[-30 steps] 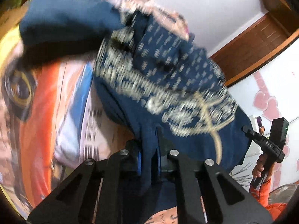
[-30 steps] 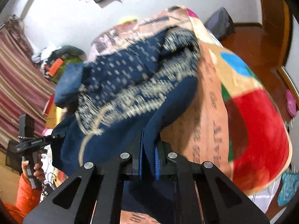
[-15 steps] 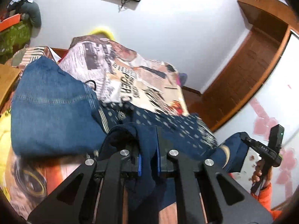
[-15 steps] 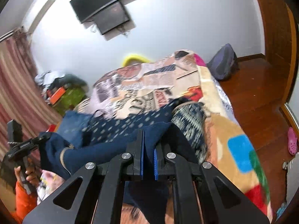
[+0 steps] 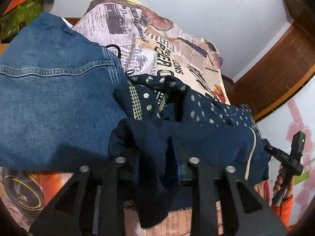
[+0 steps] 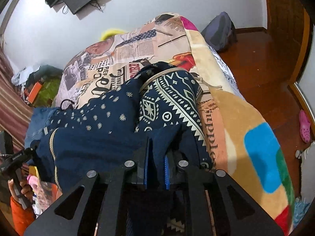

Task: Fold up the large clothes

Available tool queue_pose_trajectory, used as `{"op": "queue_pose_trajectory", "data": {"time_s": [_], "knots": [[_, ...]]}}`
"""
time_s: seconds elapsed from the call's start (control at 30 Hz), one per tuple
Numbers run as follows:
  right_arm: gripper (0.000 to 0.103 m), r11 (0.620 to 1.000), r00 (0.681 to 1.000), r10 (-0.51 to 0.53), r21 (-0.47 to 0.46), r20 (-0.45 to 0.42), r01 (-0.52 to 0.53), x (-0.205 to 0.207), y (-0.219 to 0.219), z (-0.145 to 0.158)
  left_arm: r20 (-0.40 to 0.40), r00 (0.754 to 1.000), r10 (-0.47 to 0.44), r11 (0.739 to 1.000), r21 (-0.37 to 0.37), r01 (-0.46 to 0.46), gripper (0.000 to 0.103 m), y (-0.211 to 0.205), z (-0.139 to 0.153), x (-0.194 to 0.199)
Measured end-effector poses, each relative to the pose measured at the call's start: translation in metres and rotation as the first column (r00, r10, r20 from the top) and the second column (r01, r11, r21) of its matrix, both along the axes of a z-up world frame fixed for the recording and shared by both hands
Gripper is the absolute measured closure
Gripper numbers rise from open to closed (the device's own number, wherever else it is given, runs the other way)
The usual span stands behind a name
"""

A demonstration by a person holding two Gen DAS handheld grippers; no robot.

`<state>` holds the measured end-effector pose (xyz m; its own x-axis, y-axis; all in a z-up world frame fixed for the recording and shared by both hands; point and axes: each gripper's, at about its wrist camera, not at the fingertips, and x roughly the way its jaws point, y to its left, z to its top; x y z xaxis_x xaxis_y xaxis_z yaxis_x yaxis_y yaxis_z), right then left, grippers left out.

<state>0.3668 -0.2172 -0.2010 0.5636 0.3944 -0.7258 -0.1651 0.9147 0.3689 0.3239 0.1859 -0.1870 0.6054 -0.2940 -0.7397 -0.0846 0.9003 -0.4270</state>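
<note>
A navy garment [image 5: 196,118] with cream patterns lies bunched on the bed, folded over on itself. In the right wrist view the same navy garment [image 6: 98,133] shows a dotted part and a geometric band. My left gripper [image 5: 158,151] holds its jaws apart and they are opening; a fold of navy cloth hangs loosely between them, with a gap beside it. My right gripper [image 6: 156,147] is starting to open, but its blue pads still pinch a plain navy edge of the garment. Both grippers sit low at the near edge of the cloth.
Folded blue jeans [image 5: 49,98] lie to the left of the garment. The bed's newspaper-print blanket [image 5: 157,49] stretches toward the wall, and its colour-block part [image 6: 246,122] drops off to a wooden floor [image 6: 265,63] on the right. A hand in an orange sleeve [image 5: 281,179] holds the other gripper.
Both grippers carried the garment's near edge forward over the rest and lowered it onto the bed. The left jaws have spread apart; the right jaws have widened slightly.
</note>
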Motion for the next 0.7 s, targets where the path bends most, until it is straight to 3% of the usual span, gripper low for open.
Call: {"op": "queue_pose_trajectory", "data": {"time_s": [0.1, 0.17, 0.47, 0.57, 0.7], "knots": [[0.076, 1.0, 1.0, 0.019, -0.018, 0.006, -0.019, -0.011, 0.0, 0.011, 0.0, 1.0, -0.013, 0.998, 0.053, 0.013, 0.057, -0.008, 0.005, -0.011], [0.07, 0.999, 0.999, 0.036, -0.018, 0.024, -0.035, -0.023, -0.001, 0.016, -0.006, 1.0, -0.024, 0.996, 0.081, 0.024, 0.055, -0.012, 0.005, -0.021], [0.069, 0.994, 0.994, 0.106, 0.025, -0.031, -0.105, -0.054, 0.003, 0.006, -0.073, 0.993, -0.093, 0.995, 0.037, 0.095, 0.051, -0.032, -0.02, -0.054], [0.068, 0.994, 0.992, 0.112, 0.006, -0.056, -0.112, -0.058, 0.011, -0.005, -0.119, 0.989, -0.086, 0.996, -0.003, 0.086, 0.051, -0.034, -0.038, -0.056], [0.068, 0.994, 0.992, 0.108, 0.026, -0.067, -0.107, -0.057, 0.015, -0.013, -0.115, 0.991, -0.07, 0.998, -0.006, 0.07, 0.051, -0.034, -0.041, -0.055]]}}
